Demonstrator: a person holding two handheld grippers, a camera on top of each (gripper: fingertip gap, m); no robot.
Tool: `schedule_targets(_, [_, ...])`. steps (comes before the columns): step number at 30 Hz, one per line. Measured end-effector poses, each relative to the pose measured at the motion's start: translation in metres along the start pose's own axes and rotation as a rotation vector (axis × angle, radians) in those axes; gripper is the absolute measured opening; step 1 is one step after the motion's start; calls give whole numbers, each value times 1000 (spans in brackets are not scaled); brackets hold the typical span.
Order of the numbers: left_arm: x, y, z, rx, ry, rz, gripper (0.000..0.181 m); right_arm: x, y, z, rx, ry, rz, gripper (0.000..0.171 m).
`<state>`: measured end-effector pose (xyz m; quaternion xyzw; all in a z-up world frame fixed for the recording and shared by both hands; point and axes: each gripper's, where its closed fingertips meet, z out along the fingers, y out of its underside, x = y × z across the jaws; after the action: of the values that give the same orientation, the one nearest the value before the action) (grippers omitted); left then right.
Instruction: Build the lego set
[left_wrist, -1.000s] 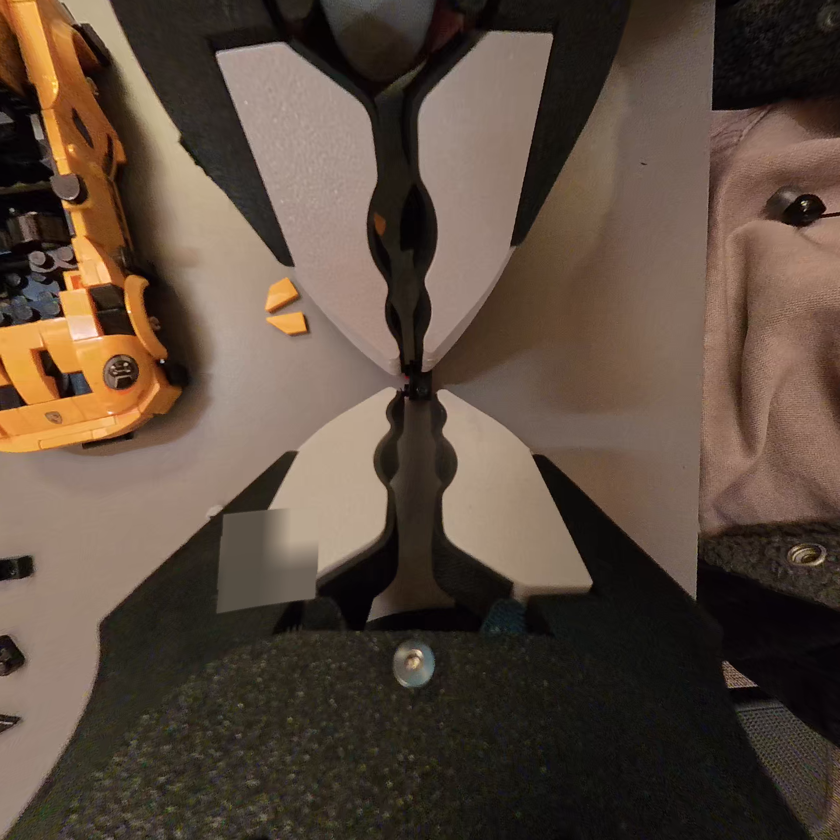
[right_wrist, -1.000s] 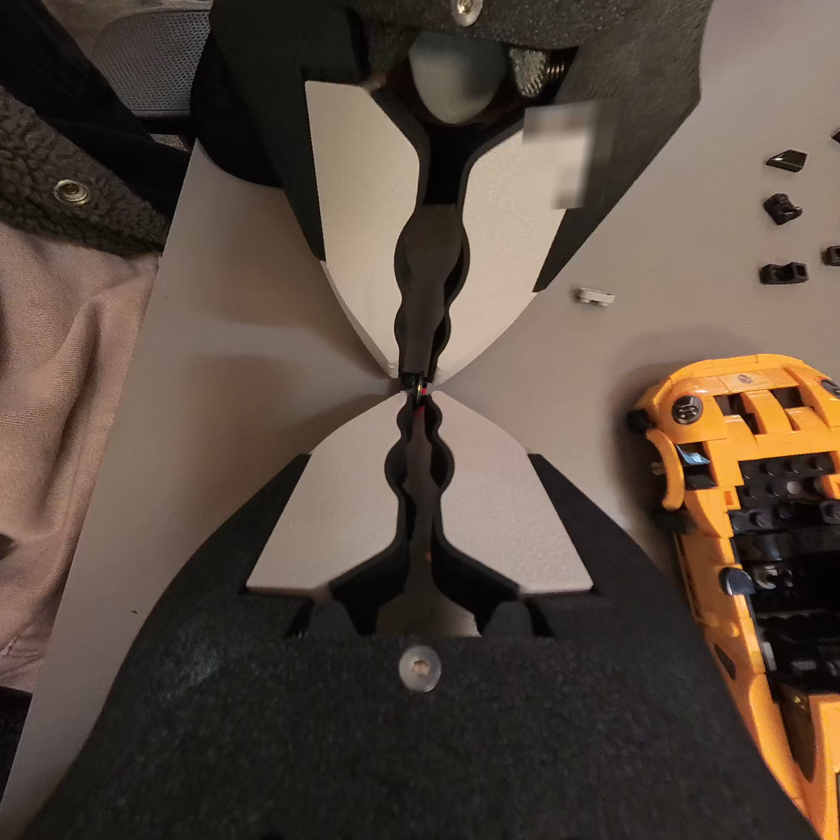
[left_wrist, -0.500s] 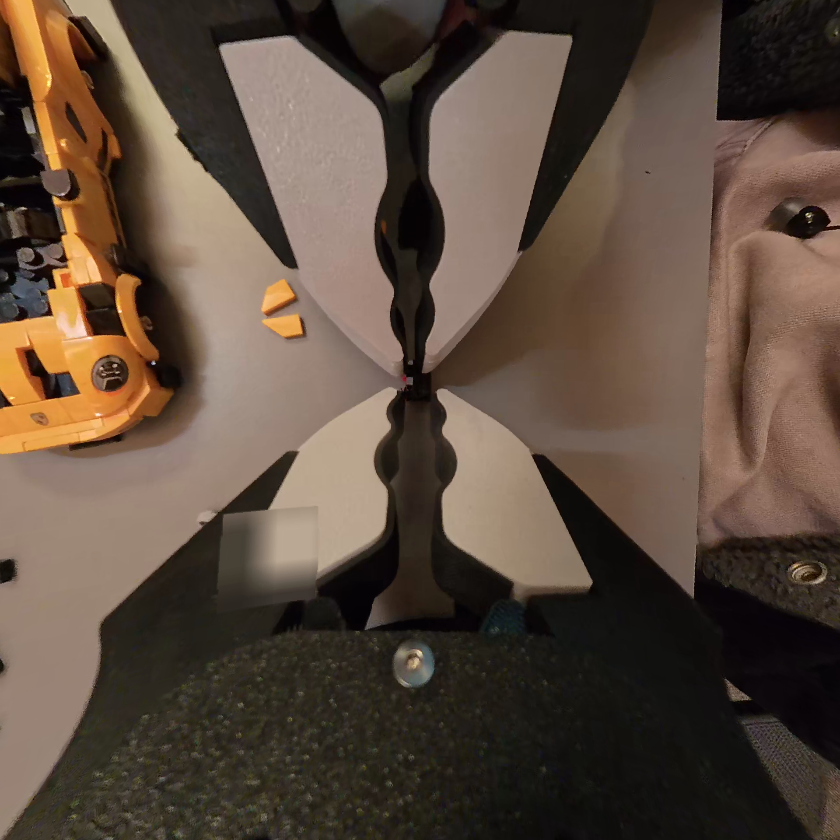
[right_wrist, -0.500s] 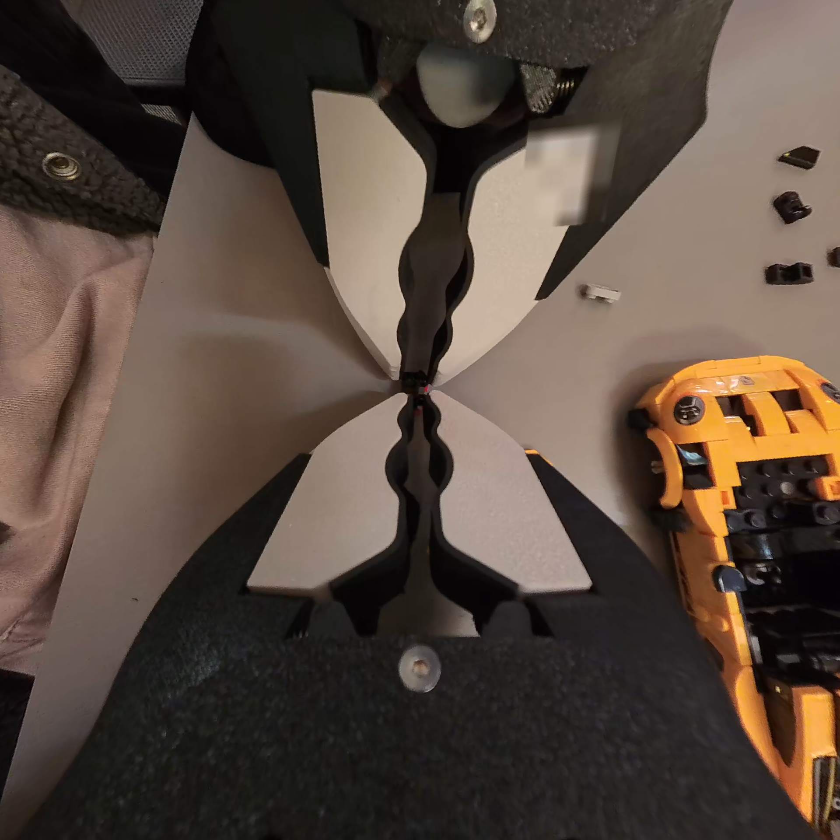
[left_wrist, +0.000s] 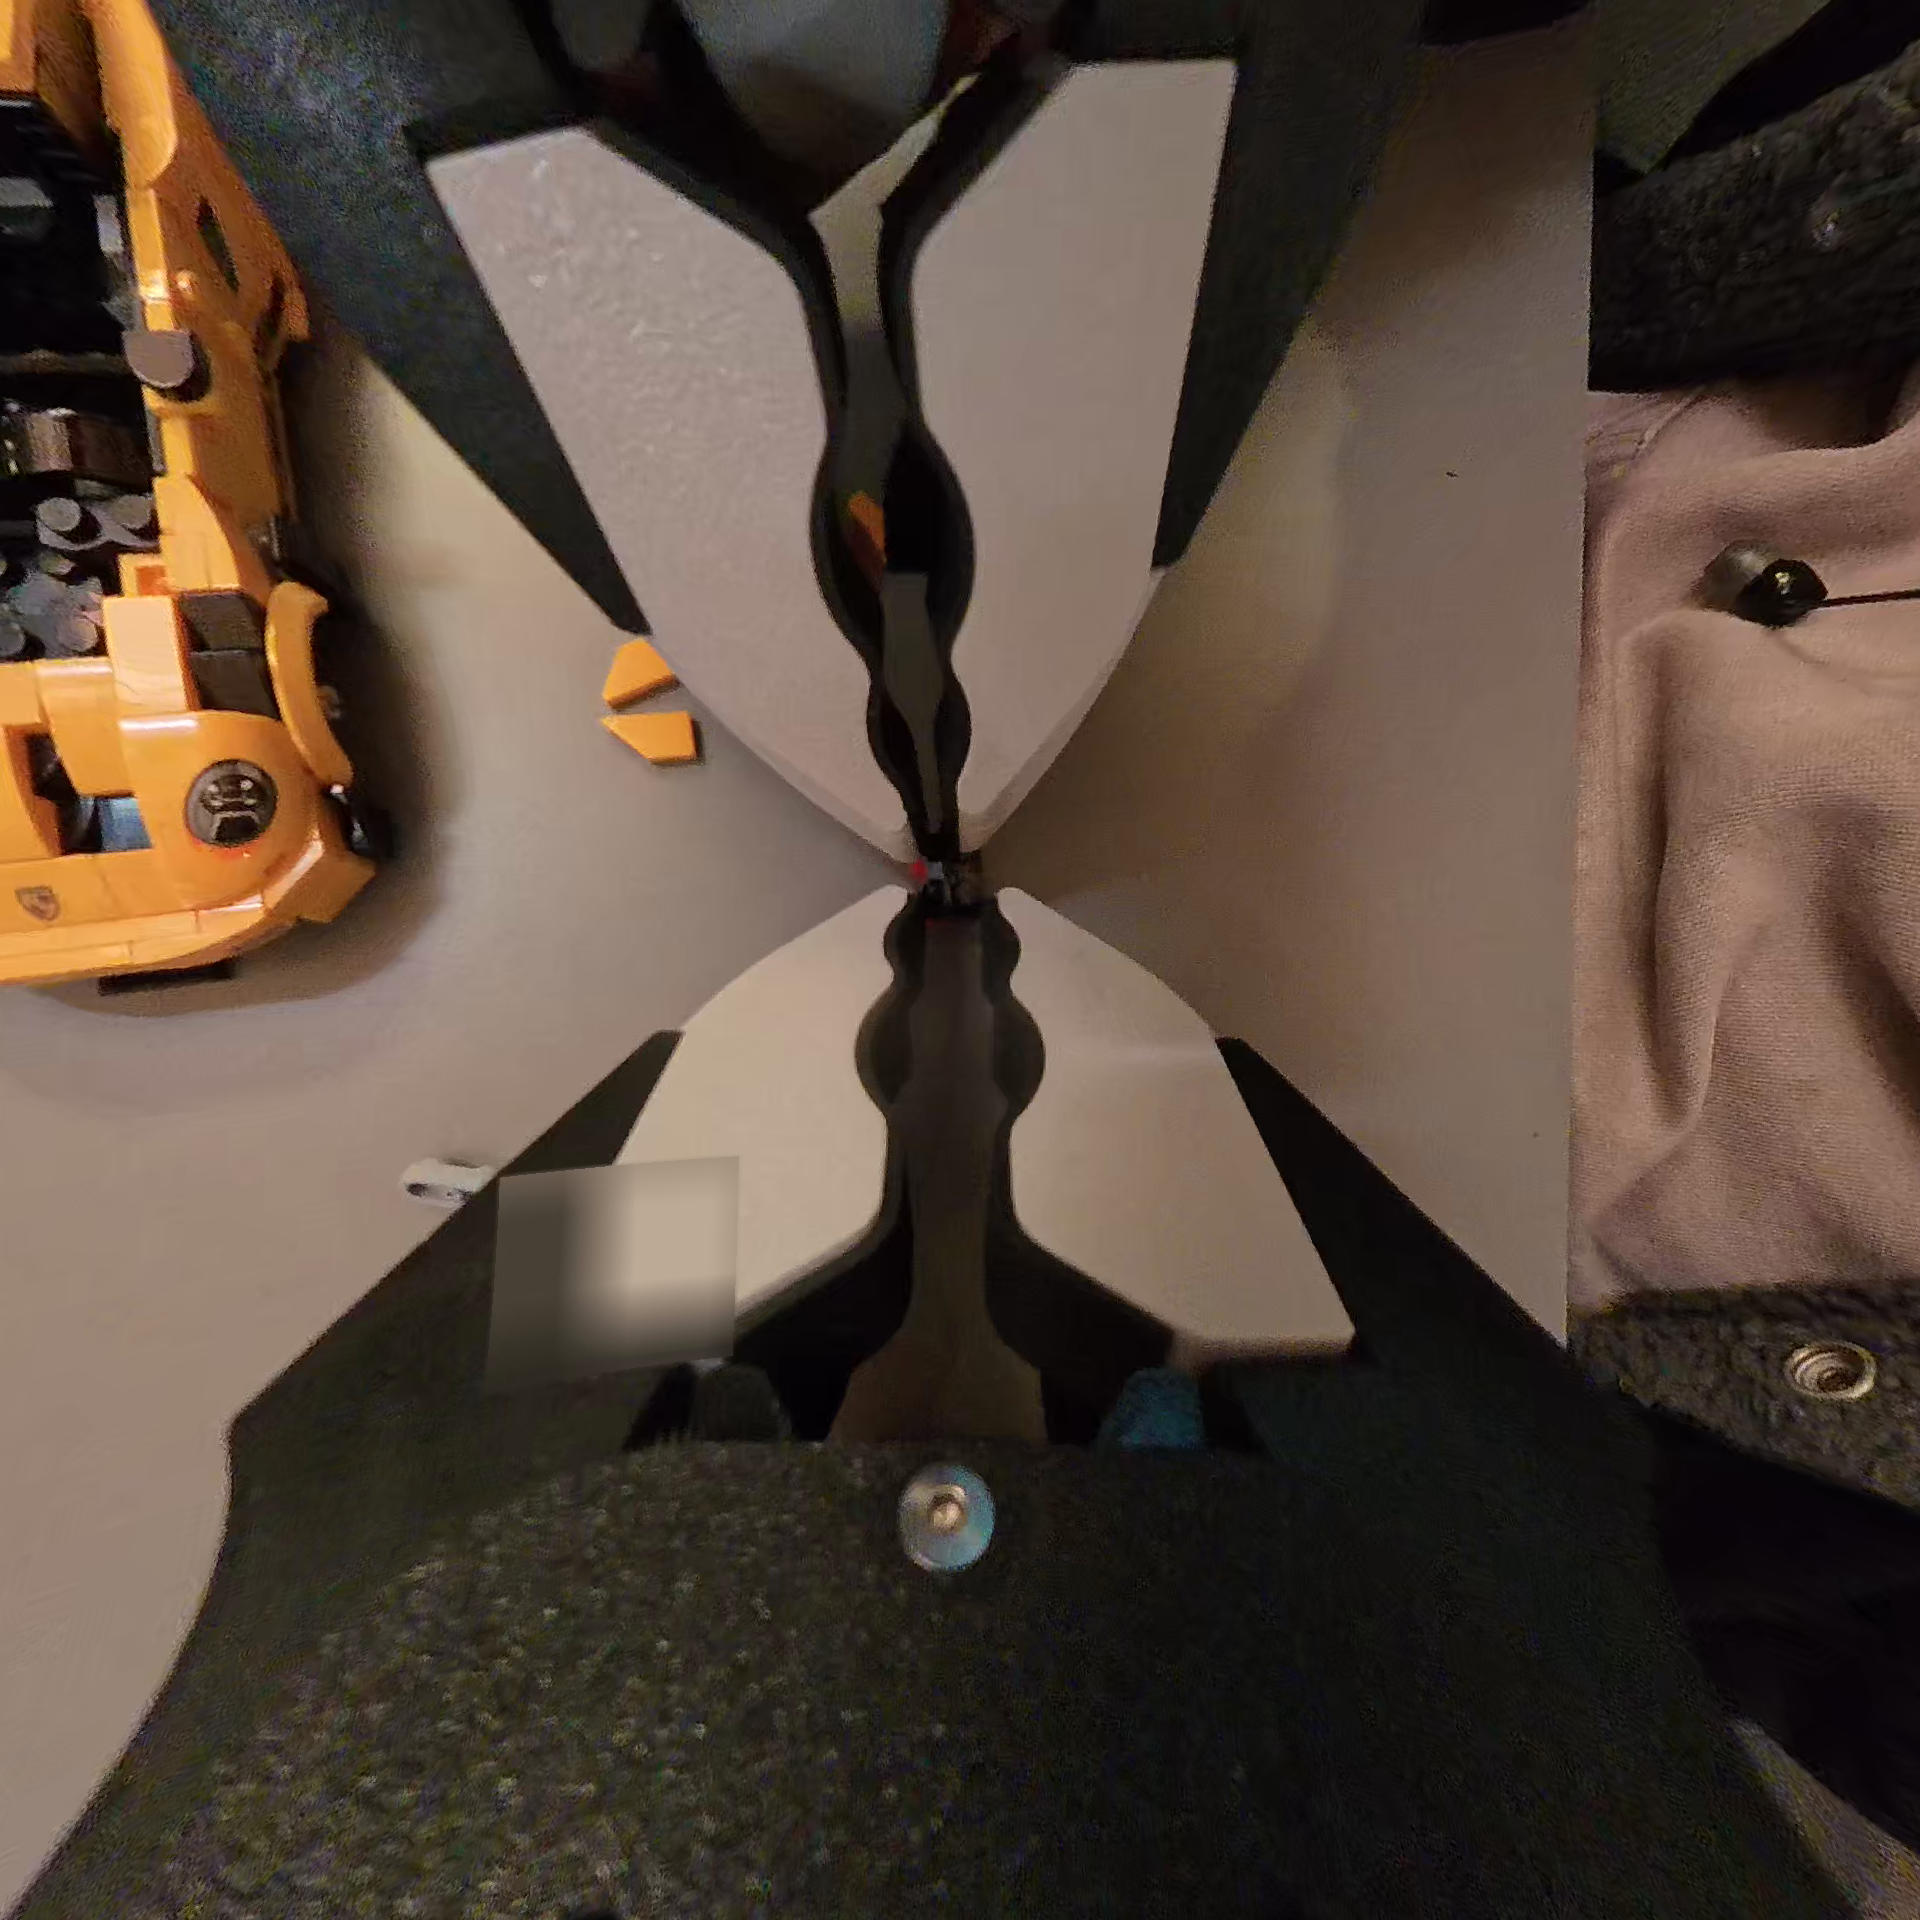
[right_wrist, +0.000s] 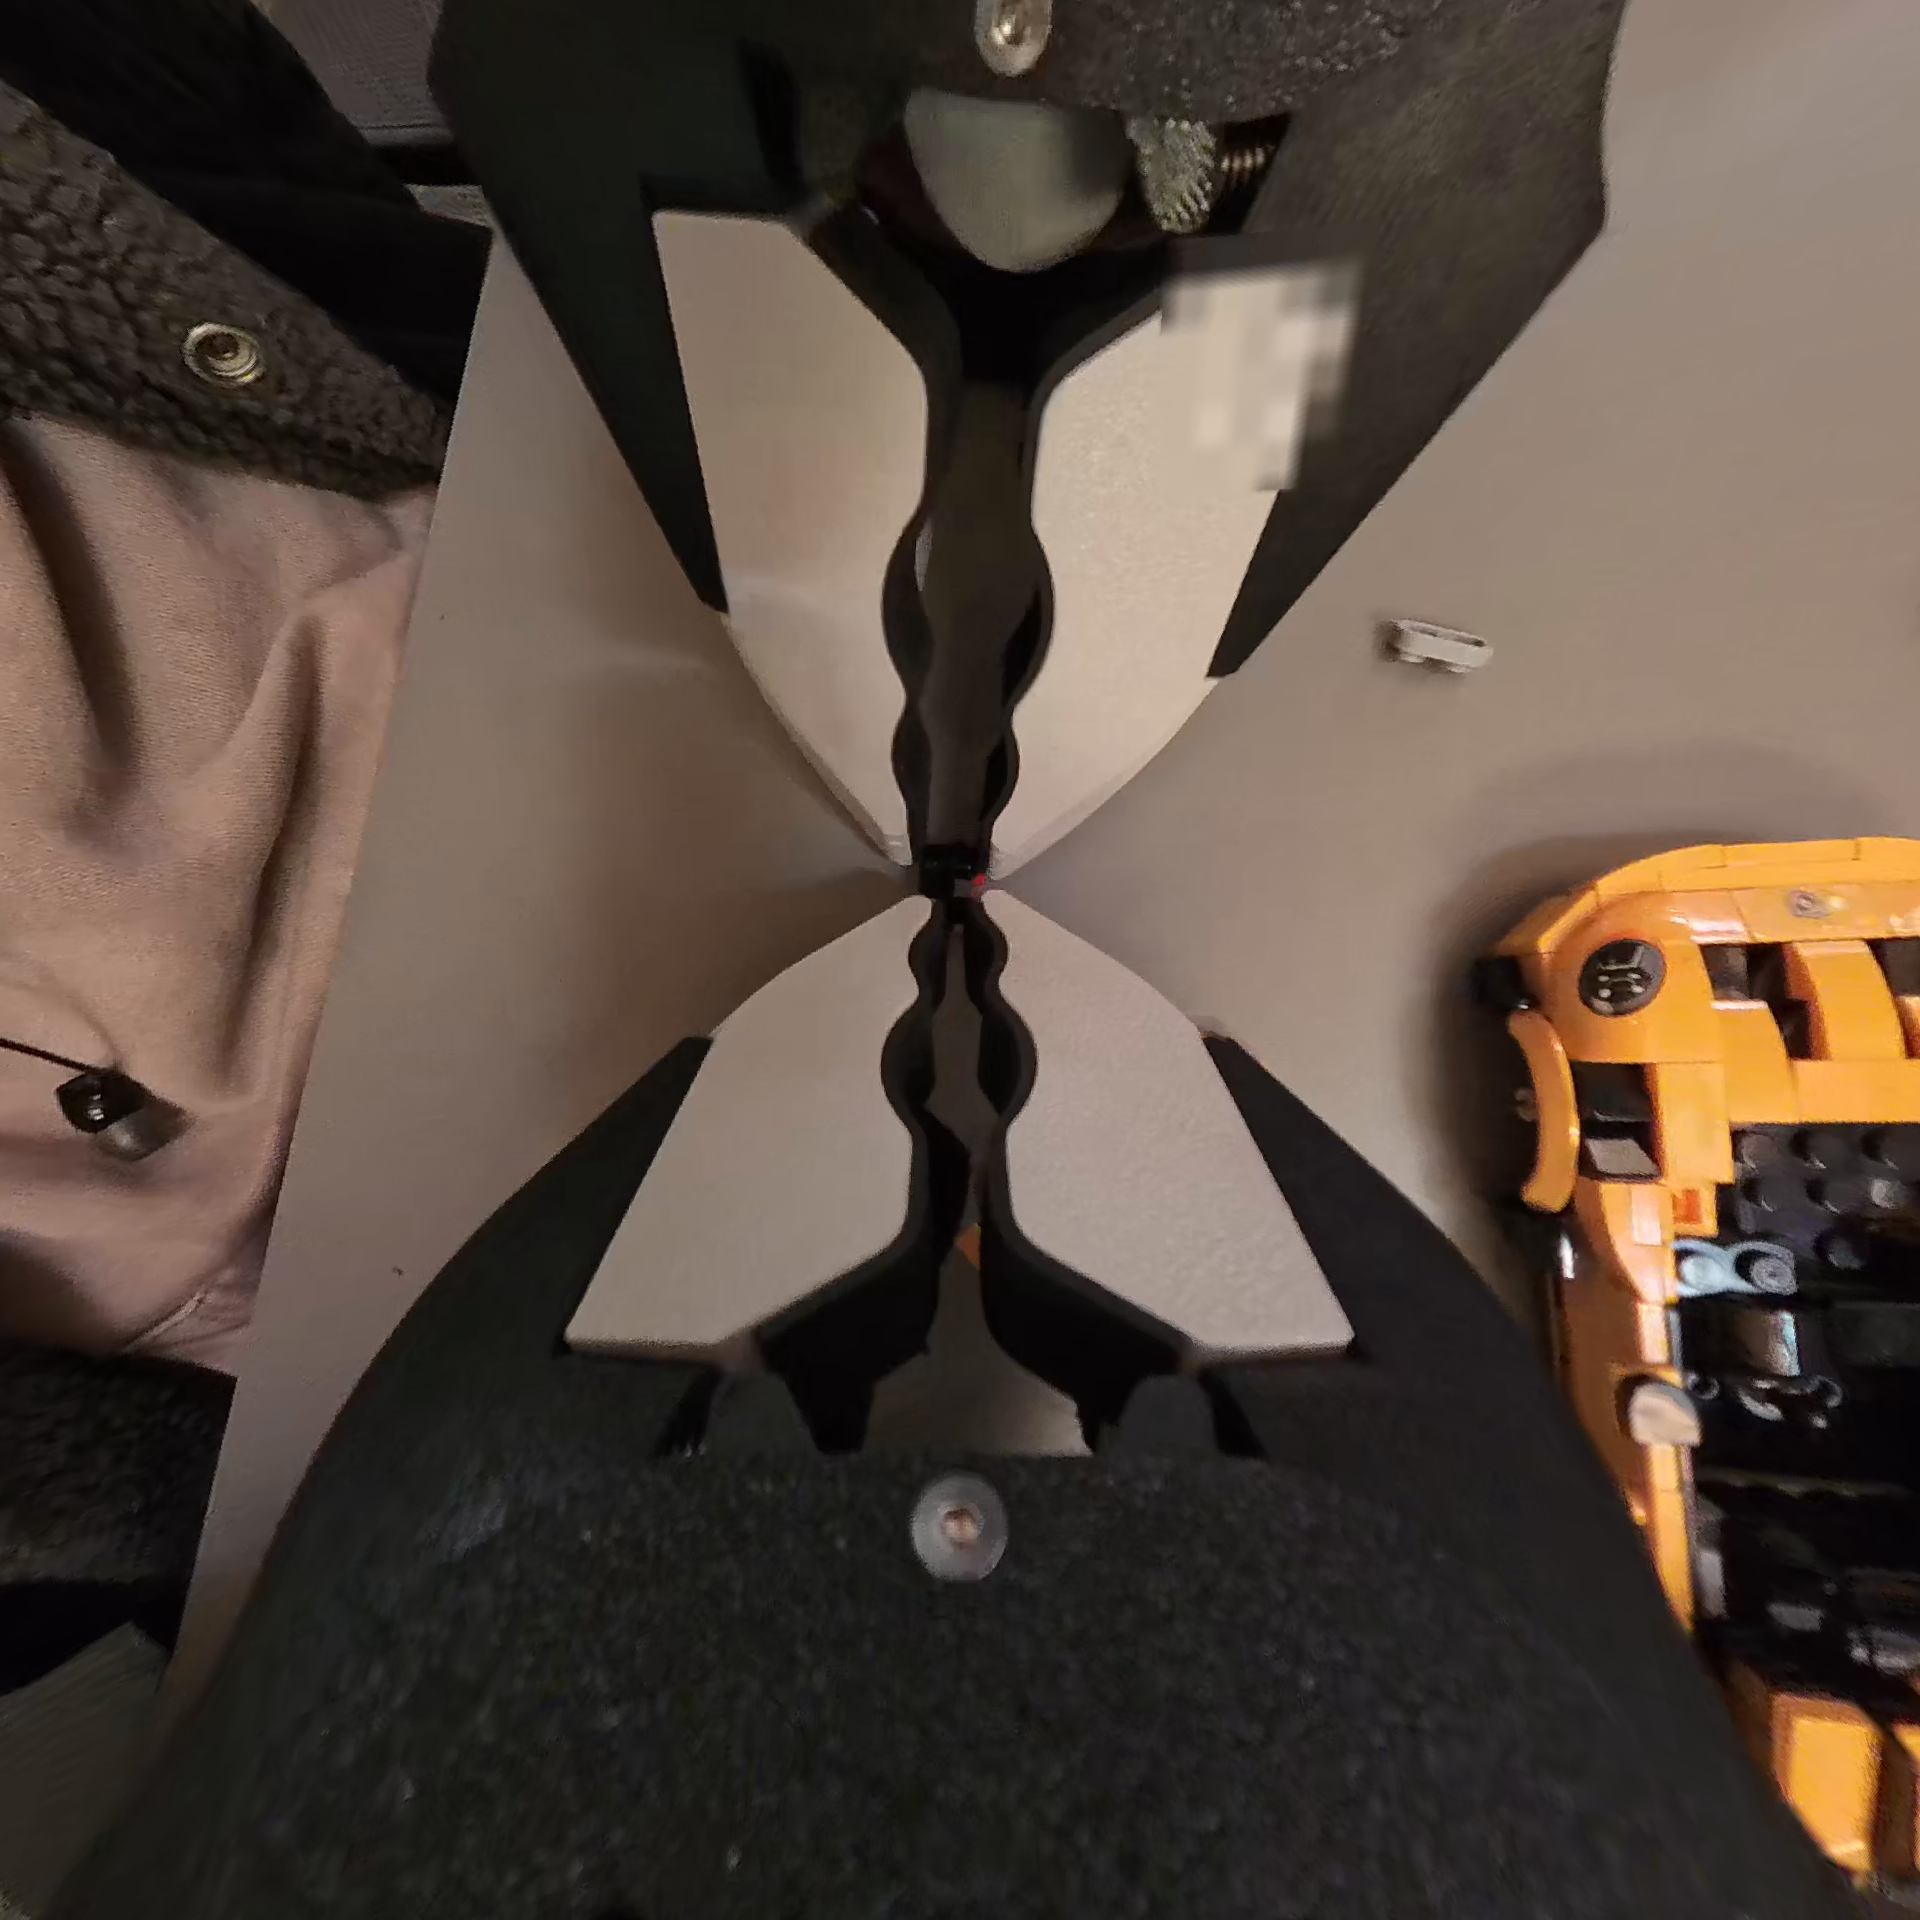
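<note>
Two grippers met tip to tip: left gripper (left_wrist: 948, 902) & right gripper (right_wrist: 954, 902) each clenched on one tiny black piece (left_wrist: 951, 881). Orange lego car (left_wrist: 156, 623) lay at 9 o'clock, well apart on the table (left_wrist: 1351, 831).

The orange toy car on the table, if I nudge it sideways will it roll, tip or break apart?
The orange toy car sits low and flat on the table, so tipping seems unlikely. No wheels are visible, so it would probably slide. Its open, unfinished middle suggests bricks could pop loose.
</note>
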<state>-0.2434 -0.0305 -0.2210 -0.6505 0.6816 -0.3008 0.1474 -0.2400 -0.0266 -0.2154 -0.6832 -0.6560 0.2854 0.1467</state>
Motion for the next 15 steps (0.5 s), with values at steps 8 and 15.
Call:
schedule_targets(8, [-1, -4, -12, 80, -3, -16, 12, -1, 1, 1, -33, -40, 3, 1])
schedule_targets(15, [3, -7, -7, 88, 3, -30, 6, -2, 0, 1, -55, -17, -19, 1])
